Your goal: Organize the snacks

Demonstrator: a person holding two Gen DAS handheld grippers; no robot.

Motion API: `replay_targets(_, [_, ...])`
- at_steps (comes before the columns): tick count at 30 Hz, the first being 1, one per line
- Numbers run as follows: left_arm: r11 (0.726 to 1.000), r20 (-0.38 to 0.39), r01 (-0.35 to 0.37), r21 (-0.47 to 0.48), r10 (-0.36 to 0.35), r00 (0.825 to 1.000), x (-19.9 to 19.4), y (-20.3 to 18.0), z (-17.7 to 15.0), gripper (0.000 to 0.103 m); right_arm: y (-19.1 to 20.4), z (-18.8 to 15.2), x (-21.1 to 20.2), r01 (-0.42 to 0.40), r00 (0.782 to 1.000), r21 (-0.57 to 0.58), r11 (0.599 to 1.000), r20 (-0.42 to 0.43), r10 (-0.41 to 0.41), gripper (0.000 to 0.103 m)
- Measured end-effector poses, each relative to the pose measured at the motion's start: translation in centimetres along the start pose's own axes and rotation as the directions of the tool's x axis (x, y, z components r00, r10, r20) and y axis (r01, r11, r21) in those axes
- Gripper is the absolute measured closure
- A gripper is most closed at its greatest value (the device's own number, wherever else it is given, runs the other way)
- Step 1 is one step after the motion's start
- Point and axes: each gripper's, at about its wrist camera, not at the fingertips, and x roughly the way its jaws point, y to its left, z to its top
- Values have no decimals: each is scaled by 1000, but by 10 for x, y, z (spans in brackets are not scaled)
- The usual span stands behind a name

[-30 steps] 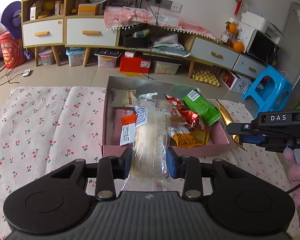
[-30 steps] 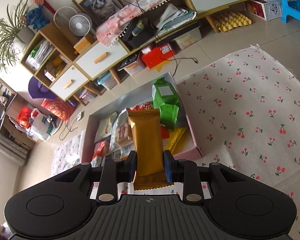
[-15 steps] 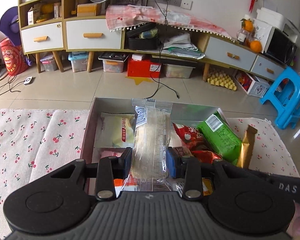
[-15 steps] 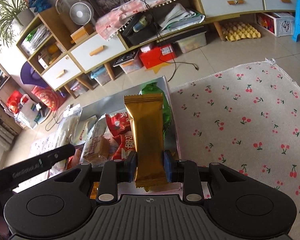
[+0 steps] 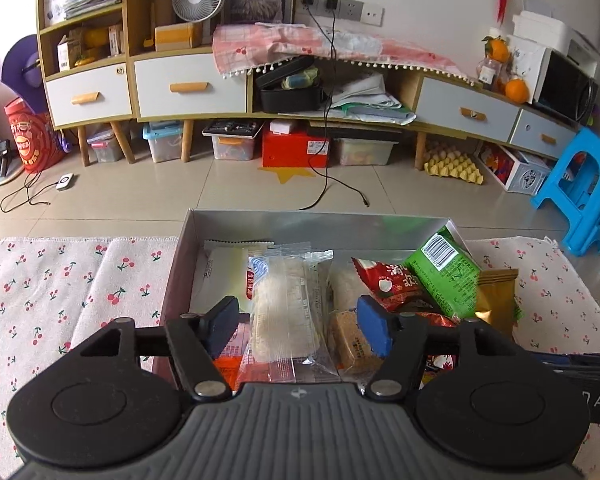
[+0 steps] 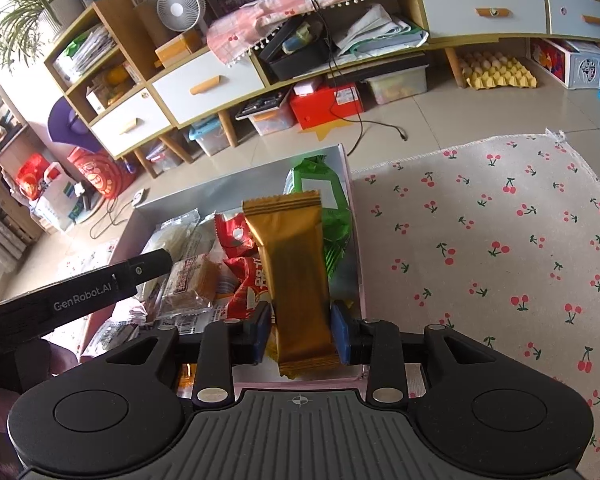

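- Two handheld grippers hang over one pink-sided snack box (image 5: pixel 172 280) that sits on a cherry-print cloth (image 5: pixel 60 292).
- The left gripper (image 5: pixel 298 326) has just been opening: its jaws stand apart, and one clear-wrapped rice cracker pack (image 5: pixel 284 304) lies between them inside the box, free of both pads.
- The right gripper (image 6: pixel 300 336) has also just been opening; one gold wrapper (image 6: pixel 296 272) stands upright between its jaws at the box's right wall, with a slim gap at each pad.
- Also inside the box: one green pack (image 5: pixel 444 276) propped in the far right corner, one red pack (image 5: pixel 384 280) beside it, one brown cake pack (image 5: pixel 352 340) and one white pack (image 5: pixel 220 276) at the far left.
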Motion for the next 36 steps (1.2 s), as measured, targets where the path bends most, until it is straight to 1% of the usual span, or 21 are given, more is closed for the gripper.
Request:
replay_targets(1, [1000,3,-2,4,2,1000,-3,0,0,35,1,0,-2,2,1000,2,1000,8,-2,50])
replay_targets(3, [1000,5,-7,11,6,1000,-8,-1,1,29,3,-1,-8,8,1000,-8,1000,21,-8,46])
replay_targets(5, [1000,-1,-11,16,11,1000,-12,-2,1,26,6,-1,-13,19,999,-13,1000,31,-18,38])
replay_targets(7, [1000,-5,-14,22,14,1000,-16,-3,0,23,10,-3,-20,22,999,-19,1000,40,-21,35])
replay_targets(8, [1000,-5,-17,24,18,1000,-19,-4,-1,20,12,-5,-23,25,999,-26,999,38,-24,34])
replay_targets(10, [999,3,-20,25,20,1000,-26,-4,-3,18,18,-8,-29,39,999,-57,998,34,-37,34])
replay_targets(12, [999,3,-27,20,27,1000,-33,-3,-7,13,26,-12,-36,61,998,-99,993,35,-57,33])
replay_targets(16, [999,-13,-39,4,39,999,-46,0,-14,12,39,-18,-52,109,994,-158,981,45,-103,33])
replay_targets(19, [999,-26,-47,-12,47,999,-57,3,-20,9,47,-25,-66,118,992,-178,977,54,-110,32])
replay_targets(21, [998,-32,-53,-19,52,998,-64,5,-24,7,51,-29,-75,126,991,-185,974,60,-117,27])
replay_targets(22, [998,-34,-55,-22,54,998,-68,6,-26,6,53,-32,-79,130,991,-188,973,66,-120,23])
replay_targets(27, [998,-38,-62,-23,61,997,-85,12,-37,1,63,-45,-97,114,992,-210,971,72,-101,22])
replay_targets(32, [996,-73,-46,-75,40,996,-96,19,-50,1,73,-59,-108,120,992,-227,966,67,-107,21])
replay_targets(36, [995,-85,-59,-78,53,995,-104,20,-60,1,74,-71,-114,119,993,-217,969,49,-111,20])
